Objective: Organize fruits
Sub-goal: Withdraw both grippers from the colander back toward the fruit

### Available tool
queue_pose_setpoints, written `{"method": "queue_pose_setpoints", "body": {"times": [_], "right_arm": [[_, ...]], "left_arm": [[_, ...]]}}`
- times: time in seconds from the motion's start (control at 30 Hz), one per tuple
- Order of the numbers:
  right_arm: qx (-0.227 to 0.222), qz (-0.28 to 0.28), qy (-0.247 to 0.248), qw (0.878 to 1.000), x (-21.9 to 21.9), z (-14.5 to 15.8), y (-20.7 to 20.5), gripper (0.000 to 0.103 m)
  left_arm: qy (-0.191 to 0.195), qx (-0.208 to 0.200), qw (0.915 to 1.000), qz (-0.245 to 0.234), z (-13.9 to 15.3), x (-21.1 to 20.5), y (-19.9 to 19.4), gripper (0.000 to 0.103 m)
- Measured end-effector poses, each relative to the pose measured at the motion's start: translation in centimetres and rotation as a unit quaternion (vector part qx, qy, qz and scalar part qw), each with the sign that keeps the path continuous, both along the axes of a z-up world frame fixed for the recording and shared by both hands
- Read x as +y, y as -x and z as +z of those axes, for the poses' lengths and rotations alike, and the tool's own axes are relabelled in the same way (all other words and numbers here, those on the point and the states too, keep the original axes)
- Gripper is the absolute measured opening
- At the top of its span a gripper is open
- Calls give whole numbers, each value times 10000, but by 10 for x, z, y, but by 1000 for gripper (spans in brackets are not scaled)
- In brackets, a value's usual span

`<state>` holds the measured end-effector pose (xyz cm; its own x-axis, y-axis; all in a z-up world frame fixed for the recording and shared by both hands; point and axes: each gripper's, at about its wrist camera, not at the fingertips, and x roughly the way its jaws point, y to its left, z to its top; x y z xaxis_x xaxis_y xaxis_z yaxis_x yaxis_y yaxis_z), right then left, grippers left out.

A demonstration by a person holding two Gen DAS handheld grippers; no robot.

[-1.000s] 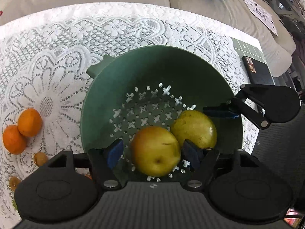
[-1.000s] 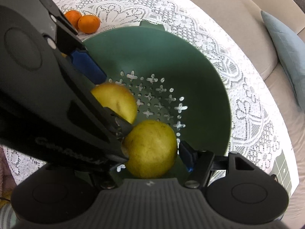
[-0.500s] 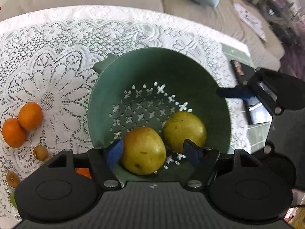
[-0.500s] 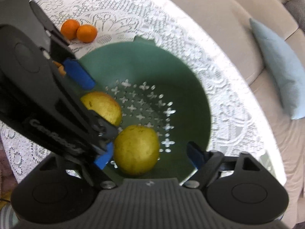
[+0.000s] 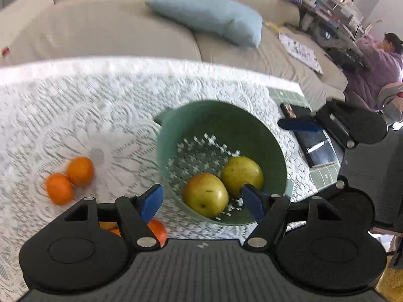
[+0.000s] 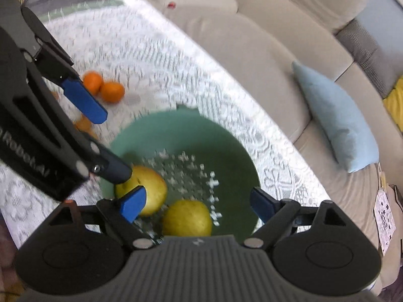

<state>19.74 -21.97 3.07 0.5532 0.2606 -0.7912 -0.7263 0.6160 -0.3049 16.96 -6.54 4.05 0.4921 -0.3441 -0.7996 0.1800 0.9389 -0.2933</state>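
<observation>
A beige sofa with a pale blue cushion [image 5: 209, 16] backs a bench under a white lace cloth [image 5: 75, 115]. Two yellow-green pears [image 5: 205, 194] touch inside the green colander [image 5: 267, 136]. Both the left tongs [image 5: 201, 201] and right tongs [image 6: 199, 201] gape empty above it. Two mandarins [image 5: 69, 180] lie at nine o'clock from the left tongs, the nearer pair, so that hand probably fetches them.

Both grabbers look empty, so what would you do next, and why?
Probably swing the left gripper over to the two oranges on the lace cloth. Both grippers are open, two yellow fruits already sit in the green colander, and the oranges lie outside it.
</observation>
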Motion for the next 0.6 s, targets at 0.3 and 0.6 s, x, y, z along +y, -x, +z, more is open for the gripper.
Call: {"method": "queue_pose_setpoints", "body": {"times": [0.3,0.6], "right_arm": [[101,-48,-1163,9932,29,-8,39,86],[202,-866,-2419,9662,50,-31,55,86]], "left_arm": [[-579,-906,9936,356,8,38,45,84],[-409,-1243,9887,725,-8,91,76,84]]}}
